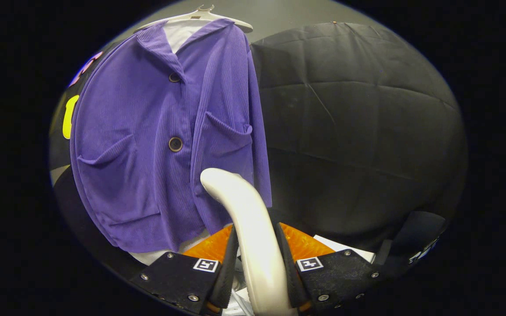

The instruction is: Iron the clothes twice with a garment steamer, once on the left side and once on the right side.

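A purple ribbed jacket (156, 131) with two dark buttons and two front pockets hangs on a pale hanger (200, 16) over a white inner garment. The garment steamer (246, 219), a curved off-white handle, rises between my fingers and its head reaches the jacket's lower right part, under the right pocket. My gripper (256, 267) is shut on the steamer's handle, both pads pressing its sides. Whether the head touches the cloth is not clear.
Black cloth wall (358, 123) hangs behind and to the right of the jacket. A white hem (147, 256) shows under the jacket's bottom edge. A dark strap-like object (411, 237) lies beyond the right finger.
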